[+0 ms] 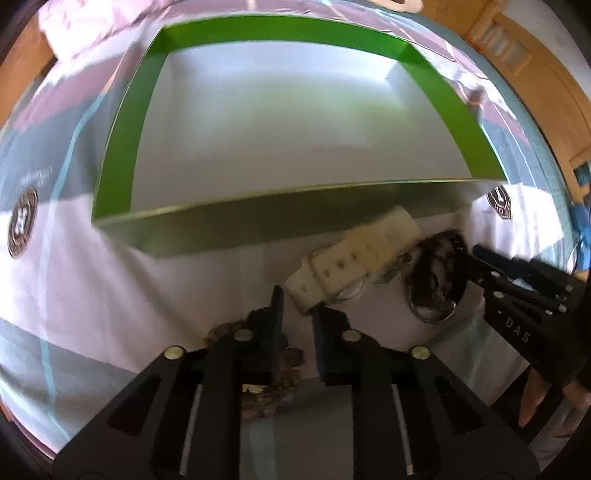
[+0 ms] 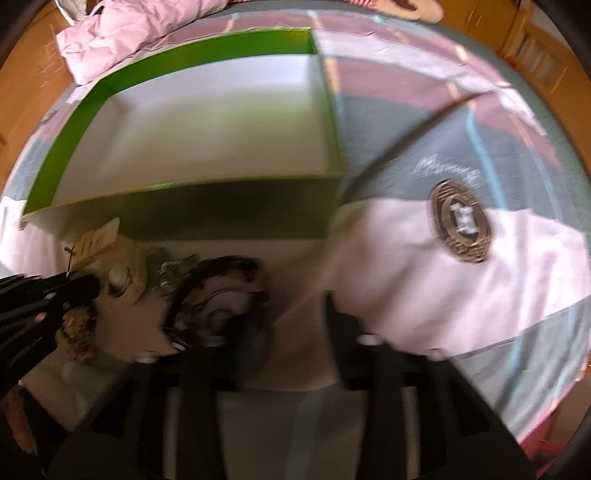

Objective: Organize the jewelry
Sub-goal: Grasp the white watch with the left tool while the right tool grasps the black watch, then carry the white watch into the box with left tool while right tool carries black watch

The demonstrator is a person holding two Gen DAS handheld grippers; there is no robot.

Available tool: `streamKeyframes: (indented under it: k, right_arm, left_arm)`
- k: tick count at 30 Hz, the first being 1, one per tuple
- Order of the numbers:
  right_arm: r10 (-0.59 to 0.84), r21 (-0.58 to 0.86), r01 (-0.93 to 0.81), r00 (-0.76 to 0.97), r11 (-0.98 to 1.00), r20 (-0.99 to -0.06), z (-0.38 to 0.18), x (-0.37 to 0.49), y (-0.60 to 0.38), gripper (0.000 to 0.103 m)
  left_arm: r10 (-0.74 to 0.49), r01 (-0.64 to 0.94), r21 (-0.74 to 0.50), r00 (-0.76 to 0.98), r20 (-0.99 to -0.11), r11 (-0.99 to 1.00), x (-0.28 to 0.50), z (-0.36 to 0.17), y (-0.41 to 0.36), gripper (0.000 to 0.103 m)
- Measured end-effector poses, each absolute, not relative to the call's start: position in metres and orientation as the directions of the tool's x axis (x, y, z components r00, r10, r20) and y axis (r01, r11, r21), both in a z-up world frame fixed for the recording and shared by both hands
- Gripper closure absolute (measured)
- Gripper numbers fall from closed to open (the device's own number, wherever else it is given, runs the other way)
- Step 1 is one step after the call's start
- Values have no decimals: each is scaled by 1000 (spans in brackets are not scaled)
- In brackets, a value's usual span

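A green box (image 1: 122, 122) with a bare white floor lies open on the cloth; it also shows in the right wrist view (image 2: 74, 122). In front of it lies a cream watch (image 1: 354, 258) with a perforated strap, a dark bangle (image 1: 439, 280) and a beaded chain (image 1: 273, 391). My left gripper (image 1: 297, 314) is slightly open, its fingertips at the strap's near end, the chain under it. My right gripper (image 2: 291, 306) is open, its left finger over the dark bangle (image 2: 218, 291). The watch (image 2: 114, 273) lies left of it. The view is blurred.
A patterned cloth with round badges (image 2: 460, 221) covers the surface. A pink garment (image 2: 122, 33) lies behind the box. Wooden furniture (image 1: 546, 74) stands at the far right. Each gripper shows in the other's view, the right gripper (image 1: 517, 295) by the bangle and the left gripper (image 2: 44, 295) by the watch.
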State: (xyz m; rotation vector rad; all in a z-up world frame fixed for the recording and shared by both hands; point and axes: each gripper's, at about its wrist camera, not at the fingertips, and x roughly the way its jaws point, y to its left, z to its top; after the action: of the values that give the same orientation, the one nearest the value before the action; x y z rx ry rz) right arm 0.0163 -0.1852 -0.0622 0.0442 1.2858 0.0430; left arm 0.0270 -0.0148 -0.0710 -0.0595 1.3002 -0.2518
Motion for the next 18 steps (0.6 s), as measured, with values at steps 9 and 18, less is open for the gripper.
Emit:
streamKeyframes:
  k: [9,18]
  right_arm:
    - [107,102,-33,362,994,-926,-27,12,-194,101]
    - [41,47,7,367,999,-929,-23,2,-206,100]
  left_arm:
    - [-194,24,-196,302,-933,980,31,-54,37,92]
    - [-288,124,-261,315,-905,957,21,-40,19,47]
